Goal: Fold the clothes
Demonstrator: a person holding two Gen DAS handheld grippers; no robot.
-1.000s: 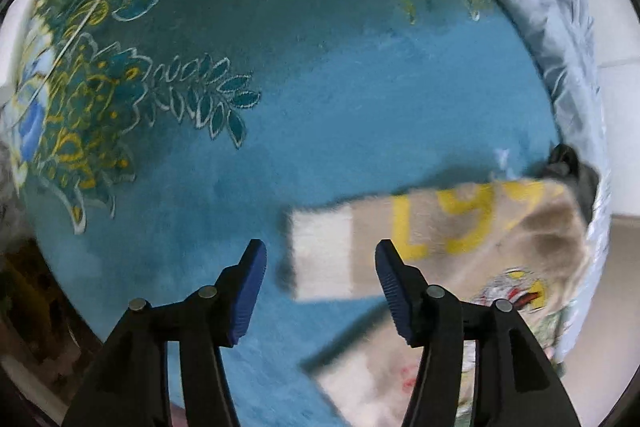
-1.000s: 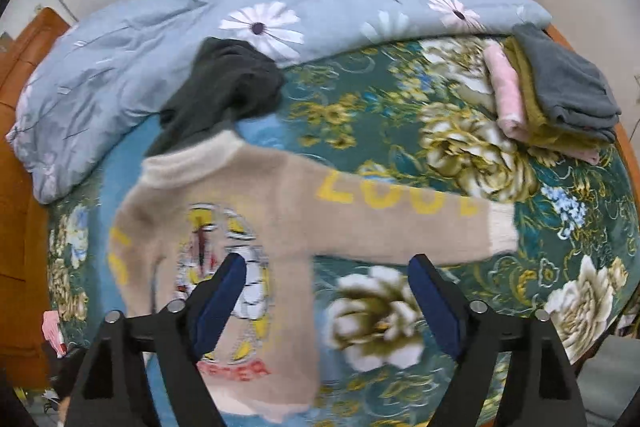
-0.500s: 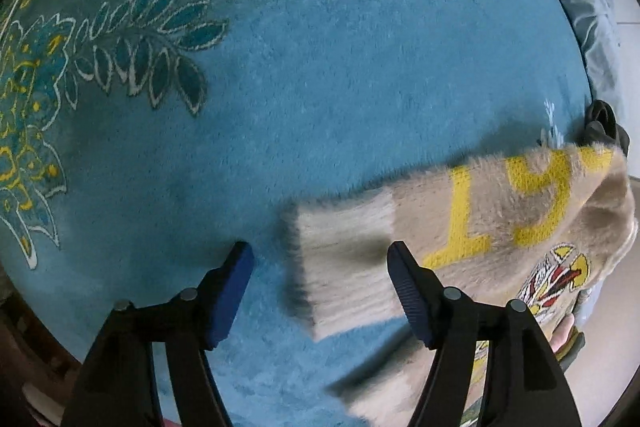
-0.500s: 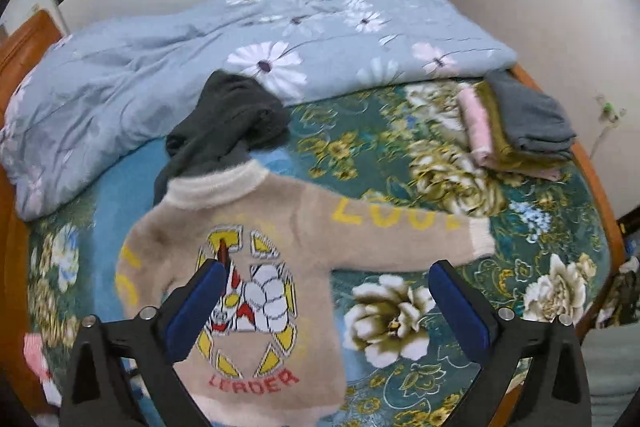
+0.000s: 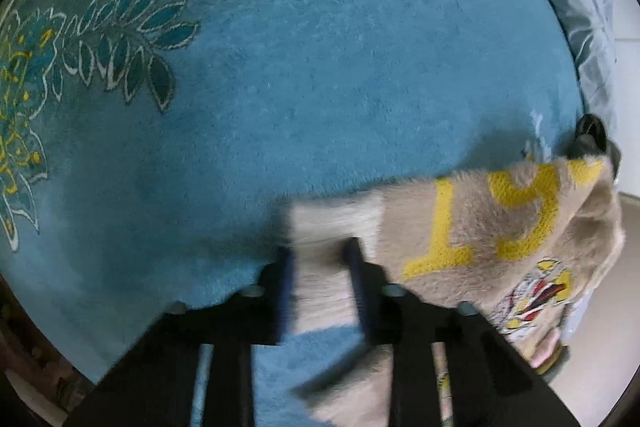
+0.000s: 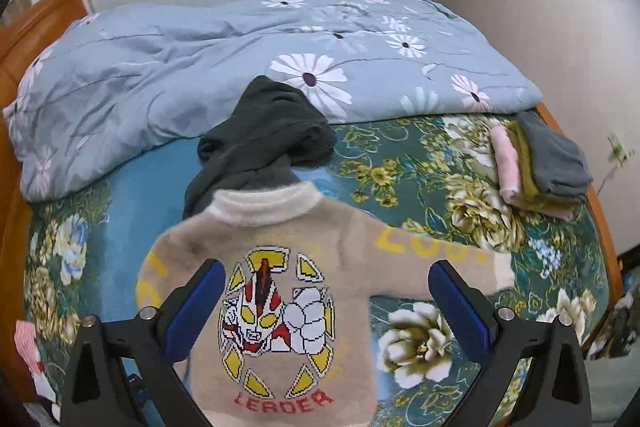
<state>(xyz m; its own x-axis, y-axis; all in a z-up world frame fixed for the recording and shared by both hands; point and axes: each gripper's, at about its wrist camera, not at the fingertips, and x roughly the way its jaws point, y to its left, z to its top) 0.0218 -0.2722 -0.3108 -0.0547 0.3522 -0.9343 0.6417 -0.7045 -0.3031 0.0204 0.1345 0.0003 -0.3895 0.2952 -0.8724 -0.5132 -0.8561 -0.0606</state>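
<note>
On the bed: fuzzy beige sweater (image 6: 288,267) spread flat on plush teal blanket (image 5: 320,67).
Left gripper (image 5: 320,259): narrowed onto cream sleeve cuff (image 5: 332,223).
Right gripper (image 6: 324,303): wide apart, holding nothing.
Far edge: rumpled quilt (image 6: 200,67).

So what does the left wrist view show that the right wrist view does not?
Only the left wrist view shows the left hand-held gripper closing around the sweater's cream cuff.

Only the right wrist view shows the open right hand-held gripper, the sweater's robot picture, the folded stack and the daisy quilt.

Both show the beige sweater, the dark garment and the floral blanket.
</note>
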